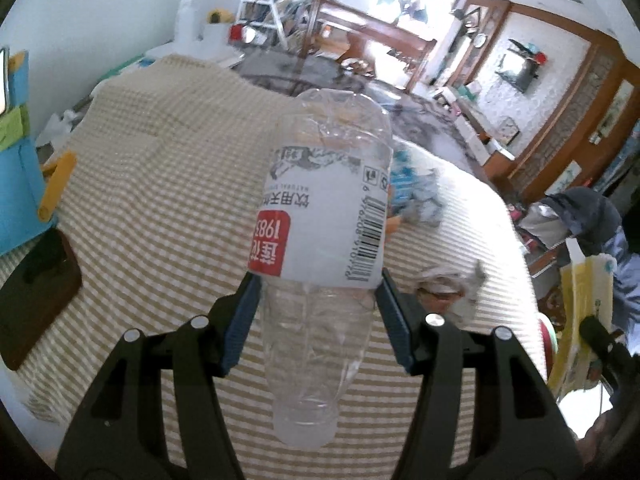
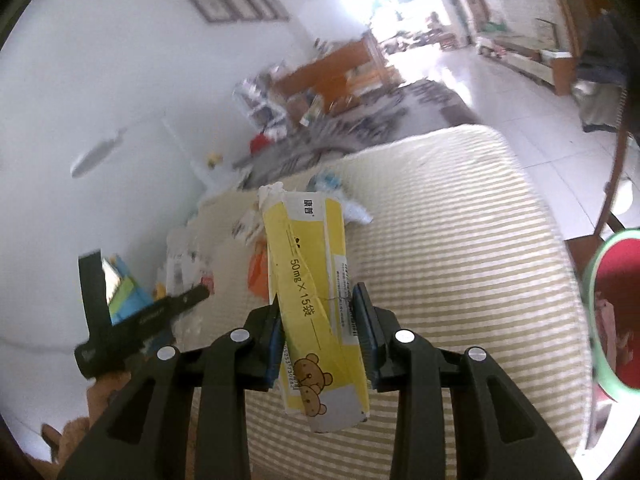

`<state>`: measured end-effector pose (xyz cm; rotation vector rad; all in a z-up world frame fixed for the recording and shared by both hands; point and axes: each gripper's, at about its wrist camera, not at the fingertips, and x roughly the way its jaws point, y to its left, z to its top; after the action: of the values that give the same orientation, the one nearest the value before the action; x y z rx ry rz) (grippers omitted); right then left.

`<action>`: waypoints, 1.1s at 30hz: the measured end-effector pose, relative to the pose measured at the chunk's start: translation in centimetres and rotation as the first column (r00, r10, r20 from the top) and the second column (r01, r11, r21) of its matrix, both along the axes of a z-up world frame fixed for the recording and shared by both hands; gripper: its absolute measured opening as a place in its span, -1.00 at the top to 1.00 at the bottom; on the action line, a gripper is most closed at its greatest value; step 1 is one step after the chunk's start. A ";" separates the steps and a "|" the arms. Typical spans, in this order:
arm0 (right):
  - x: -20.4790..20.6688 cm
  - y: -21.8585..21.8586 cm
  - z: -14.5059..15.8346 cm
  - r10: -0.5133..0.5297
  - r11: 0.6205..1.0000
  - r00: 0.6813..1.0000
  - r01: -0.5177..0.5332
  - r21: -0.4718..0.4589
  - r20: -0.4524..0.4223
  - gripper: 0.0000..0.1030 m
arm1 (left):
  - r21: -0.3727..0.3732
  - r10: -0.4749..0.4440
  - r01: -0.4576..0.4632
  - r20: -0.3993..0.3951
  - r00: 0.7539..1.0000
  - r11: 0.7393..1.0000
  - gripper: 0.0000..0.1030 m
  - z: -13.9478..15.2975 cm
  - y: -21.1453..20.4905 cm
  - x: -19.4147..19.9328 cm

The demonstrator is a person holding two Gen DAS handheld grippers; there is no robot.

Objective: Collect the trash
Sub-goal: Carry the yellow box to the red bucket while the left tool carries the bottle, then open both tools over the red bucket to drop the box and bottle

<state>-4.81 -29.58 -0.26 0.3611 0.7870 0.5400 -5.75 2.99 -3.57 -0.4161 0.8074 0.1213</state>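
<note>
A crumpled clear plastic bottle with a red-and-white label (image 1: 324, 240) is clamped in the left claw (image 1: 318, 304) above the beige striped bed (image 1: 160, 184). A flattened yellow cardboard medicine box (image 2: 316, 292) is gripped in the right claw (image 2: 318, 320). Further crumpled wrappers (image 1: 416, 196) are seen near the bed's far edge.

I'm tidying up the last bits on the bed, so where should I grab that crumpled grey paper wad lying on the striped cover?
Take the crumpled paper wad across its middle, coming from above. It lies low on the striped cover, so pinch its raised folds.
</note>
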 end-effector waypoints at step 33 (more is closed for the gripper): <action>-4.7 -25.5 -5.3 -0.534 0.799 0.827 0.562 0.215 -0.175 0.39 | -0.136 -0.701 0.690 -0.073 0.709 0.711 -0.09 1.8 -33.5 6.3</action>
<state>-9.54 -55.10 -5.60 0.8391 0.6703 0.0671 0.59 -30.53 -1.77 -0.1693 1.0485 -0.6206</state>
